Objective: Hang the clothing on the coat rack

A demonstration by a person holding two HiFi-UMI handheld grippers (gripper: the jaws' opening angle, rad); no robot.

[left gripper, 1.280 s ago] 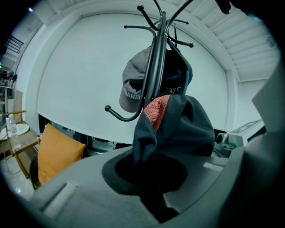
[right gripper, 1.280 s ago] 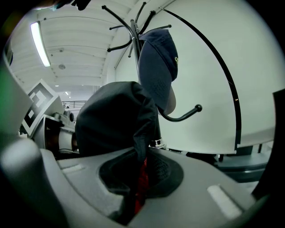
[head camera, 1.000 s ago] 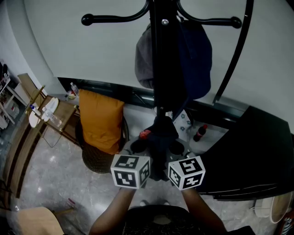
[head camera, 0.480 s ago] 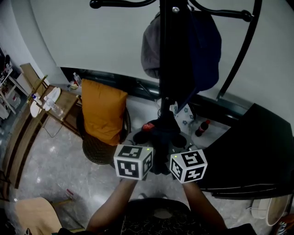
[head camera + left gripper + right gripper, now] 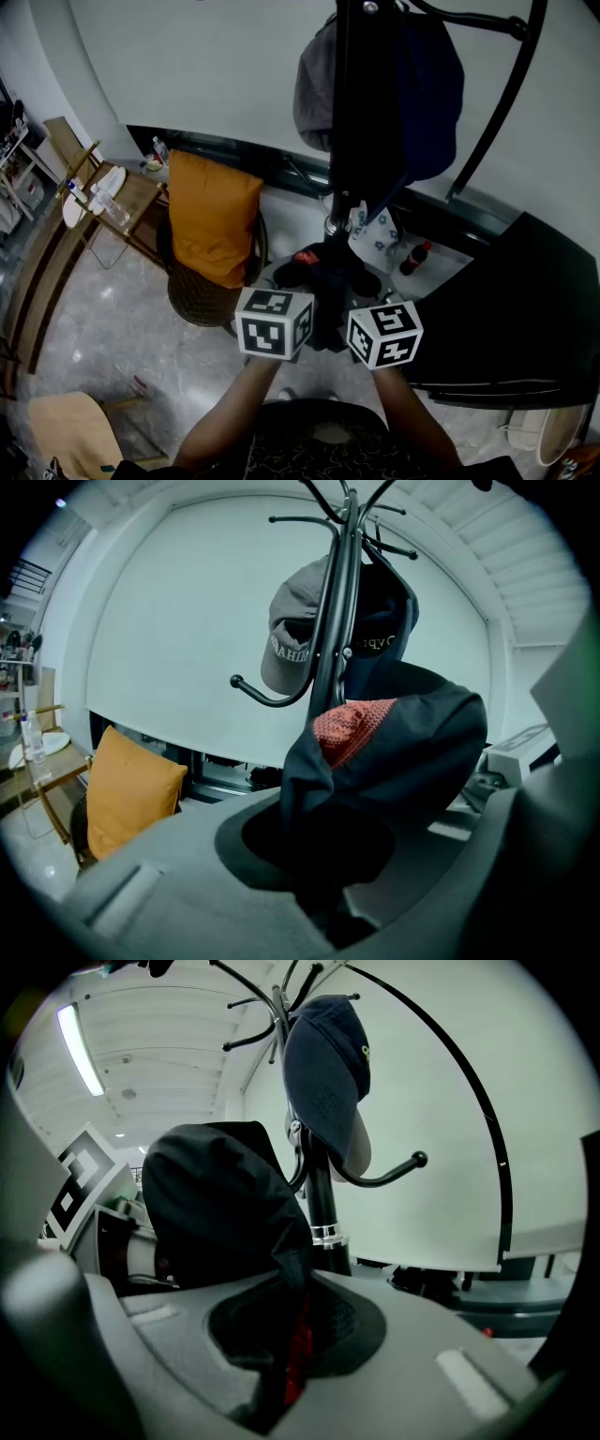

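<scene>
Garment (image 5: 328, 270) in tools (image 5: 323, 907) (image 5: 281, 1382); cap (image 5: 292, 635) lettering unclear

Room beneath me
White wall (image 5: 187, 75), grey marble floor (image 5: 112, 347), an orange cushion (image 5: 208, 225) in a round chair (image 5: 192, 307) on my left.

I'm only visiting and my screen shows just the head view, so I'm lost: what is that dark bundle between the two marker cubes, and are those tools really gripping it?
Observer: Yes. The left gripper view shows the left gripper shut on a dark garment with a red-orange mesh patch.
Operator: And the other tool?
Observer: The right gripper pinches the dark garment too; a red strip shows between its jaws.
Operator: Any free hook?
Observer: The right gripper view shows a bare lower hook just below the navy cap.
</scene>
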